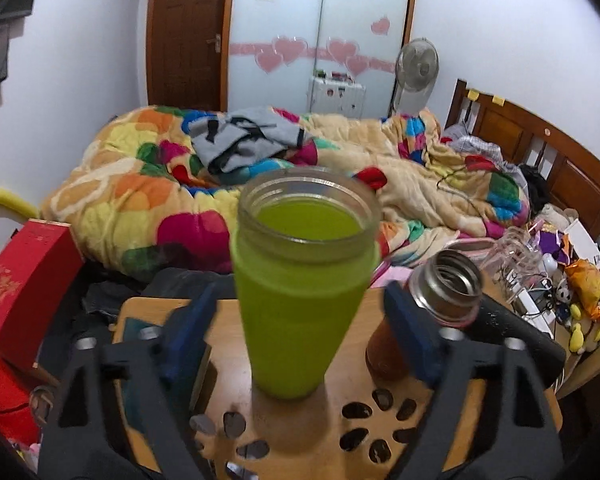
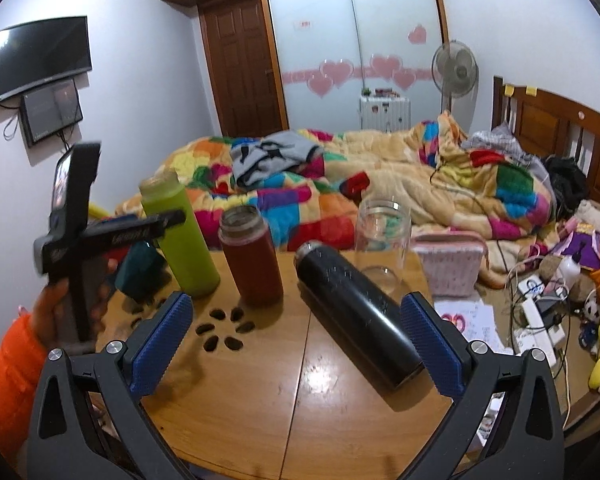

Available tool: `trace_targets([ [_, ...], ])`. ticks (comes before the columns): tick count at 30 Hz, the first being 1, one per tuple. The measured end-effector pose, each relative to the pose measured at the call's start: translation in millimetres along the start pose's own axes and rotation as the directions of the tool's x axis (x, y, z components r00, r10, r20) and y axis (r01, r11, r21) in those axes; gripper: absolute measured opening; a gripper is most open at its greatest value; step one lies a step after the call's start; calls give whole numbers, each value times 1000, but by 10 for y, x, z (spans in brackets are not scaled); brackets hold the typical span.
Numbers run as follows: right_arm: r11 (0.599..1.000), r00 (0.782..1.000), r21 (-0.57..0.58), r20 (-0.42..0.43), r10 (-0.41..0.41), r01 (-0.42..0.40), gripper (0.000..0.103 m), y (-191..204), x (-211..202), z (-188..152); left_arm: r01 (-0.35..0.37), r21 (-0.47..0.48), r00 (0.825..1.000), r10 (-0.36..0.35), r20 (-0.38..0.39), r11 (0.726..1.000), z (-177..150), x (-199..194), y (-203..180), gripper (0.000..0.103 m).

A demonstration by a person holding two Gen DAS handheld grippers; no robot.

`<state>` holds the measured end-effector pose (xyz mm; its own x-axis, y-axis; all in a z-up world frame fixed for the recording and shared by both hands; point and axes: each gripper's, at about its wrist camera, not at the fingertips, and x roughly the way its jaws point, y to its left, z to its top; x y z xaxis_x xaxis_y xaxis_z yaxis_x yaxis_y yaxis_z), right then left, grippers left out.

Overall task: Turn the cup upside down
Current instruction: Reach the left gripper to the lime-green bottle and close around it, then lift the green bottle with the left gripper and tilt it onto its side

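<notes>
Item 1, green cup (image 1: 300,292): upright on the table (image 1: 340,412), mouth up, rim clear, body in a lime sleeve. We see it standing between the left gripper's (image 1: 300,332) blue pads (image 1: 186,336), with a gap on either side; the pads do not touch it. From the right wrist the same cup sits at the table's far left.

Item 2, left gripper: jaws spread wide, holding nothing. In the right wrist view we find it raised beside the cup, gripped by a hand (image 2: 66,312) in an orange sleeve (image 2: 8,376).

Item 3, right gripper (image 2: 300,344): jaws wide apart, empty, low over the near table edge.

Item 4, red flask (image 2: 252,256): upright, lid off, just right of the green cup.

Item 5, black flask (image 2: 360,316): lying on its side, running diagonally; its base end sits close to the right gripper's right pad (image 2: 430,344), and we cannot tell whether they touch.

Item 6, glass jar (image 2: 382,240): upright, clear, behind the black flask.

Item 7, pink basket (image 2: 450,268): at the table's far right edge.

Item 8, cut-out holes (image 2: 224,330): a flower-like cluster in the tabletop, in front of the red flask.

Item 9, bed (image 2: 380,184): beyond the table, heaped with a patchwork blanket.
</notes>
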<state>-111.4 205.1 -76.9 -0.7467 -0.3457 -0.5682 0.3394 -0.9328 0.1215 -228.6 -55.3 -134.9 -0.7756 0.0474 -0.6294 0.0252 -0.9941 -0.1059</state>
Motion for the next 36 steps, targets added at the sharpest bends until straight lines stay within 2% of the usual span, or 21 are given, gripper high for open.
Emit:
trace_targets([
  [2, 1000, 1000, -1, -21, 2, -2, 103, -27, 72, -50, 3, -11, 1000, -3, -19, 1000, 11, 106, 27, 65],
  [9, 1000, 998, -2, -52, 28, -28, 103, -31, 214, -170, 5, 12, 1000, -5, -11, 1000, -59, 8, -21, 64],
  [14, 997, 996, -20, -47, 72, -73, 103, 37, 225, -258, 84, 23, 995, -82, -52, 996, -200, -265, -86, 63],
  [17, 994, 994, -49, -62, 94, -97, 103, 114, 265, -324, 157, 28, 984, -154, -91, 987, -324, -440, -171, 62],
  [20, 987, 988, -83, -84, 133, -140, 103, 208, 321, -424, 228, 43, 967, -221, -128, 973, -469, -630, -320, 62],
  [25, 963, 967, -138, -137, 214, -232, 103, 342, 439, -632, 337, 37, 927, -324, -189, 941, -651, -871, -548, 62],
  [28, 947, 951, -166, -189, 244, -276, 103, 413, 545, -737, 390, 10, 900, -380, -213, 921, -721, -948, -633, 62],
  [32, 929, 940, -208, -220, 261, -307, 102, 495, 643, -840, 432, -23, 876, -425, -228, 902, -761, -976, -659, 62],
  [33, 925, 939, -216, -219, 266, -312, 100, 505, 655, -855, 438, -36, 870, -434, -232, 898, -752, -955, -640, 62],
  [36, 911, 920, -204, -239, 309, -359, 81, 508, 685, -876, 462, -89, 852, -469, -232, 883, -745, -908, -574, 62],
])
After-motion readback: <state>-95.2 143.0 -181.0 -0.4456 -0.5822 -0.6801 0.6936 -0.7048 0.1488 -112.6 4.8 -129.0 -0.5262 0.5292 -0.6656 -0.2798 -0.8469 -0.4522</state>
